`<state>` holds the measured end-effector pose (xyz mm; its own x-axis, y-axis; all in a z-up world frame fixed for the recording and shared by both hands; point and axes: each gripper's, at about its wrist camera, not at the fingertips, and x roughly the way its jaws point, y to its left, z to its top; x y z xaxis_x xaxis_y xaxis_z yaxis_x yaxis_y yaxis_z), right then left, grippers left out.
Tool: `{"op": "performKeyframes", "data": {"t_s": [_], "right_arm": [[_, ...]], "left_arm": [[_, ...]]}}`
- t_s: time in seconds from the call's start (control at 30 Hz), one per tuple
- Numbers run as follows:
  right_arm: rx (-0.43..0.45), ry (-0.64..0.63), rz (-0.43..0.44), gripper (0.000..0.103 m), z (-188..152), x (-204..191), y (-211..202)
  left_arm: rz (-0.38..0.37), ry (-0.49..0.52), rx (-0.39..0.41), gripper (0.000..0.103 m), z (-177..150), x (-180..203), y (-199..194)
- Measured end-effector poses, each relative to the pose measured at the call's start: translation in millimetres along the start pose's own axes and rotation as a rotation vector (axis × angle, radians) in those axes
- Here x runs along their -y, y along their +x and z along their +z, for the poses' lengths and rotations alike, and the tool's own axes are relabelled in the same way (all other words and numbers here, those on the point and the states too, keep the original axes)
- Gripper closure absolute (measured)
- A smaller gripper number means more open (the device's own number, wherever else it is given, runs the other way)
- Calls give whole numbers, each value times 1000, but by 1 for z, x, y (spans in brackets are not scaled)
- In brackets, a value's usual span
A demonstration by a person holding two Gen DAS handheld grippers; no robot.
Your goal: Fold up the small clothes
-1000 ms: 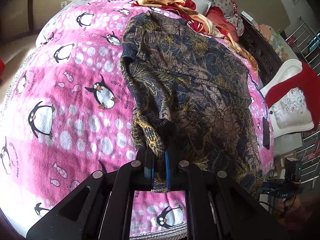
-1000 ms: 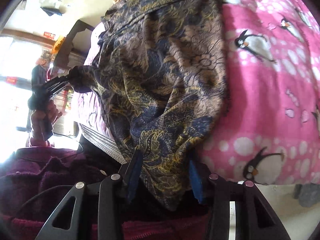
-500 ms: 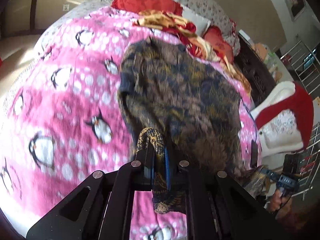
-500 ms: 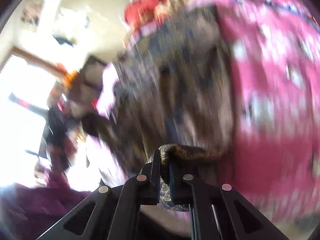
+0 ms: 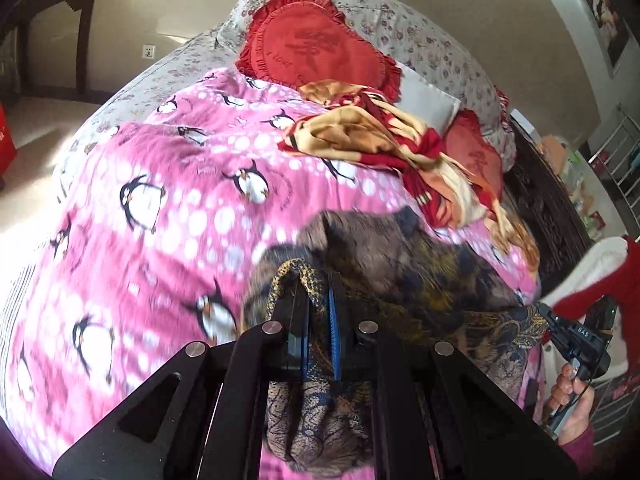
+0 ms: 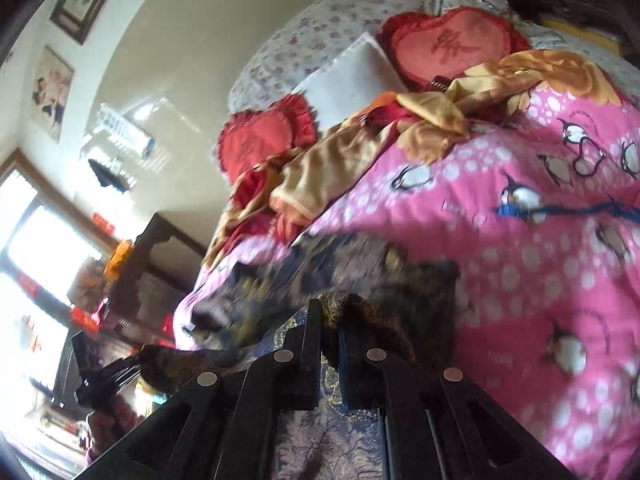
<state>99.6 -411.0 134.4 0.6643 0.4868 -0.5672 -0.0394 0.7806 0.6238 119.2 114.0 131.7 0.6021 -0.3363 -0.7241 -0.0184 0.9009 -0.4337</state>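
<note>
Both grippers — left (image 5: 318,312), right (image 6: 329,320) — pinch the patterned garment (image 5: 420,280).

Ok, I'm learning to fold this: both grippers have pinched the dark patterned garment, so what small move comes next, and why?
Probably carry both pinched corners forward and lay them down: the left gripper and right gripper are shut on the patterned garment, whose far part rests on the penguin blanket.

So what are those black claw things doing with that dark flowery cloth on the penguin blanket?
A person is folding it. The left gripper and right gripper are each shut on an edge of the dark blue-and-gold patterned garment, lifting it above the pink penguin blanket. The fold isn't finished yet.
</note>
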Motion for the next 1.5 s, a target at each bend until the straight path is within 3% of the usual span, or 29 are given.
{"op": "performKeyframes", "data": {"t_s": [0.13,0.23,0.27,0.3,0.37,0.4,0.47,0.53,0.63,0.73,0.83,1.03,1.13,1.2,1.3,1.4,1.47,1.5], "right_arm": [[-45,79,-57,97,17,26,30],[-49,54,-67,94,15,27,24],[-40,16,-80,91,10,22,16],[-31,-44,-102,89,5,13,6],[-16,-115,-122,84,-4,5,-7],[-8,-126,-123,83,-9,3,-13],[-14,-141,-80,83,-21,-2,-20],[-73,-171,-47,82,-33,-7,-10],[-181,-284,-95,83,-57,-19,24],[-259,-351,-129,83,-71,-24,69],[-213,-360,-132,83,-60,-28,90],[-23,-324,-127,83,7,-47,106],[47,-304,-119,83,33,-59,97],[66,-294,-84,82,39,-65,83],[49,-352,-101,74,25,-69,68],[-9,-408,-171,68,4,-59,73],[-79,-378,-276,68,-1,-39,90],[-95,-334,-258,68,0,-30,93]], "left_arm": [[-6,-22,-41,96,14,-12,27],[20,24,-66,93,12,-7,26],[30,60,-59,86,9,-2,20],[44,97,-53,72,6,3,15],[45,145,-21,52,-3,10,1],[40,162,-3,49,-9,13,-7],[29,199,0,49,-22,19,-18],[24,235,-45,49,-38,24,-15],[65,313,-156,49,-65,35,11],[130,395,-212,49,-78,47,44],[137,401,-212,49,-61,53,65],[-9,156,-63,49,30,45,66],[-12,116,4,49,54,42,52],[-17,145,14,49,54,41,41],[5,194,12,49,37,37,30],[31,191,-57,49,13,23,36],[50,176,-101,49,-1,12,38],[51,157,-110,49,-9,5,33]]}}
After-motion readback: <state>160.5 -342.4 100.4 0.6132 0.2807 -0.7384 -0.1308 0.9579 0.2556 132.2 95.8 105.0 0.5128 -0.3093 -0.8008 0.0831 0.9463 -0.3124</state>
